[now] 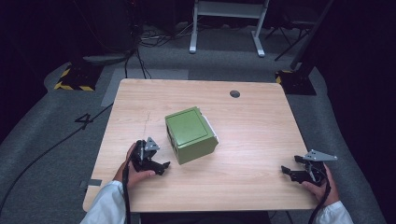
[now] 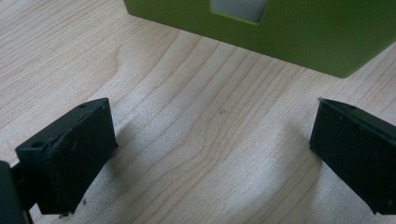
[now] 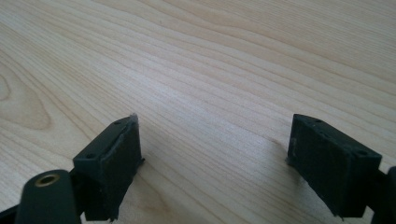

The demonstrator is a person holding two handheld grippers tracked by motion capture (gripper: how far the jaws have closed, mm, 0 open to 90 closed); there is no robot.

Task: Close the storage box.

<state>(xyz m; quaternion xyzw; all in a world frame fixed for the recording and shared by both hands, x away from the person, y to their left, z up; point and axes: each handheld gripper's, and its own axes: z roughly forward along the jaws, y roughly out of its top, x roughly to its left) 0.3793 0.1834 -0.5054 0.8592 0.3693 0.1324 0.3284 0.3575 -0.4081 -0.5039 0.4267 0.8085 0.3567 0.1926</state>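
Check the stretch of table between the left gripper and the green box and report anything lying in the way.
Nothing visible. Bare wood separates the open left gripper from the green box; the left gripper view shows bare table up to the box.

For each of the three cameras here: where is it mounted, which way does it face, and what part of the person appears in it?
High view: fixed above the person's side, looking forward and down on the wooden table and green box; both hands show, with the left gripper and right gripper.
Left gripper view: rides the left gripper, looking low across the tabletop at the box's side; its two open black fingers show.
Right gripper view: rides the right gripper, facing bare wood between its open fingers.
Shared: the high view and the left gripper view both show the box.
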